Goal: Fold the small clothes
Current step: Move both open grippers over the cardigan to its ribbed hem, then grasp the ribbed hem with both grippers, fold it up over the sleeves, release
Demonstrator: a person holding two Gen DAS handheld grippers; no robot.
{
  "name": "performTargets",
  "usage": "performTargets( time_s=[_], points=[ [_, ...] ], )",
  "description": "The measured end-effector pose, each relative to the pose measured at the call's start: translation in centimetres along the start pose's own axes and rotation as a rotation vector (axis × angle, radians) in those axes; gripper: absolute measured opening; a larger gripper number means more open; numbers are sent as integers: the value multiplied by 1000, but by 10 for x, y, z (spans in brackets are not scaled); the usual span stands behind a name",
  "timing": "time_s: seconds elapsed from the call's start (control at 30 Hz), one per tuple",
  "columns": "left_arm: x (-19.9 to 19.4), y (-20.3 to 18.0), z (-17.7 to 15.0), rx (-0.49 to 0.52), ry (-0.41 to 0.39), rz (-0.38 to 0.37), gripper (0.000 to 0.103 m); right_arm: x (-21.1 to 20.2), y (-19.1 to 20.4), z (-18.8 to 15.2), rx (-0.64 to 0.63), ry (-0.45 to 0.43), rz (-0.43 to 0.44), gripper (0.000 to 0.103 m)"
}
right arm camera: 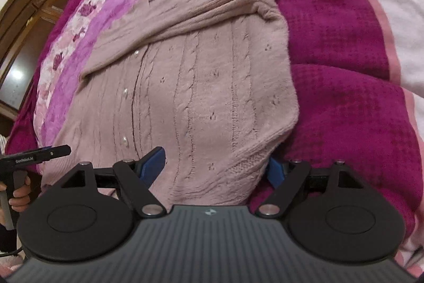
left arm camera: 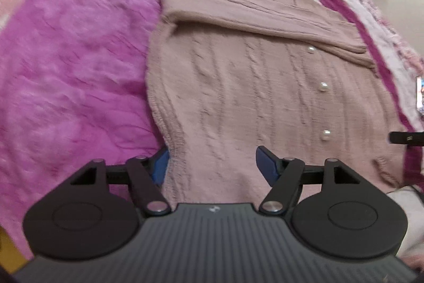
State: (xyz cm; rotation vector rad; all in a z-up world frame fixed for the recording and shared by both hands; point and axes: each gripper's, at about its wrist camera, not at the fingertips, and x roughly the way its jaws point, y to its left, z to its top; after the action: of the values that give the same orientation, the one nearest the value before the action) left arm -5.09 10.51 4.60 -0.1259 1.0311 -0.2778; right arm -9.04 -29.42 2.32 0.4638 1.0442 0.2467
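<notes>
The left gripper is holding its blue fingers spread wide, straddling the hem corner of the pink cable-knit cardigan, which is lying on the magenta bed cover. The right gripper is likewise gaping over the opposite corner, gripping nothing. Lettering on the left gripper's side is showing but too small to make out.

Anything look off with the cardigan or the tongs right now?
Nothing stands out. The pink cardigan lies flat on the bedspread, sleeves folded across its chest, pearl buttons intact. Left tongs and right tongs are both open, straddling the hem corners. The left view is motion-blurred.
</notes>
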Motion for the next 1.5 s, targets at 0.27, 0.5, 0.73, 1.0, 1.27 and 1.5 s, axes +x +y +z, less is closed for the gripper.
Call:
performTargets(
  time_s=[0.27, 0.5, 0.73, 1.0, 1.27, 1.5],
  points=[
    [18, -10, 6, 65, 84, -47, 70, 15, 13, 6, -85, 98, -5, 84],
    [36, -17, 6, 58, 115, -68, 62, 25, 21, 3, -149, 118, -30, 73],
    [42, -16, 2, 22, 122, -114, 17, 25, 2, 5, -72, 81, 47, 24],
    [2, 3, 12, -103, -73, -270, 12, 1, -22, 13, 75, -108, 276, 14],
    [-35, 10, 37, -227, -272, -278, 12, -29, -25, 38, 116, -348, 413, 14],
    [-58, 9, 72, -278, -415, -239, 12, -46, -32, 66, 166, -518, 455, 14]
  ],
)
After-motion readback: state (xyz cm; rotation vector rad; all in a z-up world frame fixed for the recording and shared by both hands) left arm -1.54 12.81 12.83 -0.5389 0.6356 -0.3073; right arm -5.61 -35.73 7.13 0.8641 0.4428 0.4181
